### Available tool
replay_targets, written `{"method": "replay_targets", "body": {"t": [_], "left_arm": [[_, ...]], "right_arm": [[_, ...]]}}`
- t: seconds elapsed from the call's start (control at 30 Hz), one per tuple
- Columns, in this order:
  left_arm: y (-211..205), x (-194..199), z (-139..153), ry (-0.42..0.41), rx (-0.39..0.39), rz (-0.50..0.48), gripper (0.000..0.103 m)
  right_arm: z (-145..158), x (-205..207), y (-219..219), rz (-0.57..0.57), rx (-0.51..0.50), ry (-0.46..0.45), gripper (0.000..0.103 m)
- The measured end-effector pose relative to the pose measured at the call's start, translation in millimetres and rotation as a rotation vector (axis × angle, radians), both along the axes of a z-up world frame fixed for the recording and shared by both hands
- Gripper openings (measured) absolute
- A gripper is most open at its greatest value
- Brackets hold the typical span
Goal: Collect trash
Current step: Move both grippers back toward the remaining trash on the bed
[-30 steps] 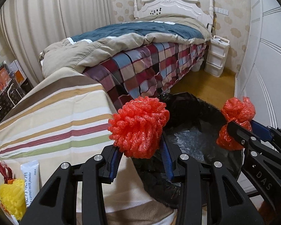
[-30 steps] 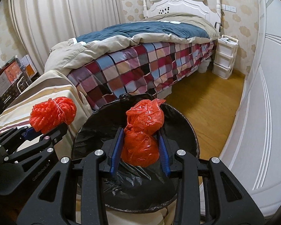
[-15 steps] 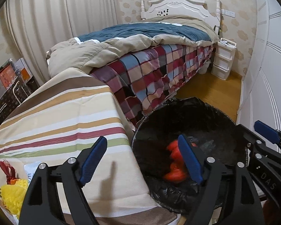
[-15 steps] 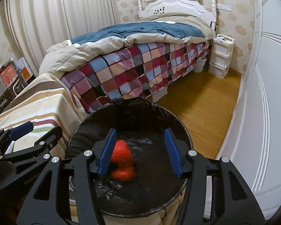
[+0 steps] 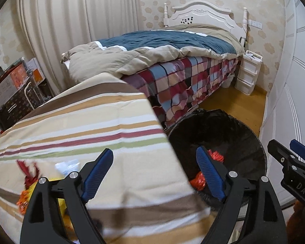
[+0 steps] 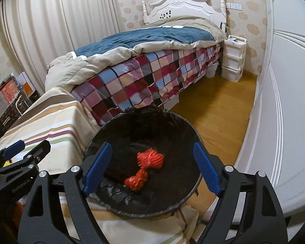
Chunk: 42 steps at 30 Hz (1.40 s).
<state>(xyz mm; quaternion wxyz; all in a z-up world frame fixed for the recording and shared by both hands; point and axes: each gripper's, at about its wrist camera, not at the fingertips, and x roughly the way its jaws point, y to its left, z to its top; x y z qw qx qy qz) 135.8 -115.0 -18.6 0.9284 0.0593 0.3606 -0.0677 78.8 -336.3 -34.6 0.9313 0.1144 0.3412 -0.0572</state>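
The drop-off step appears complete; the next move probably calls for swinging back over the striped cloth [image 5: 87, 134] to the litter left on it. The round bin [image 6: 195, 134], lined with crinkled black film, sits beside the cloth-covered surface. The left gripper [image 5: 155, 172] and right gripper [image 6: 152, 166] have just been opening; both stand released, nothing between the jaws. The red foam net [image 6: 150, 158] and knotted red plastic bag [image 6: 136, 180] lie inside the bin. Blurred yellow and red scraps [image 5: 28, 185] remain on the cloth.
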Motion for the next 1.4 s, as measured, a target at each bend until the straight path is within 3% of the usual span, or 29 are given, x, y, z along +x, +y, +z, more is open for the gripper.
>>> {"method": "replay_targets", "body": {"t": [0.47,0.8,1.13,1.23,1.4], "left_arm": [[70,-79,7,-0.010,0.009,0.032,0.083],[112,-115,-7,-0.006,0.037,0.069,0.083],[122,-130,-28,0.021,0.056,0.062,0.083],[122,-130,-31,0.034,0.052,0.048,0.078],[125,-128,-30,0.046,0.029,0.054,0.077]], "right_arm": [[-4,-74,62,0.082,0.005,0.010,0.080],[-10,-112,99,0.167,-0.017,0.025,0.080],[-16,-120,114,0.203,-0.020,0.035,0.080],[-17,-118,115,0.204,-0.018,0.036,0.080],[-19,-115,116,0.202,-0.006,0.046,0.080]]}}
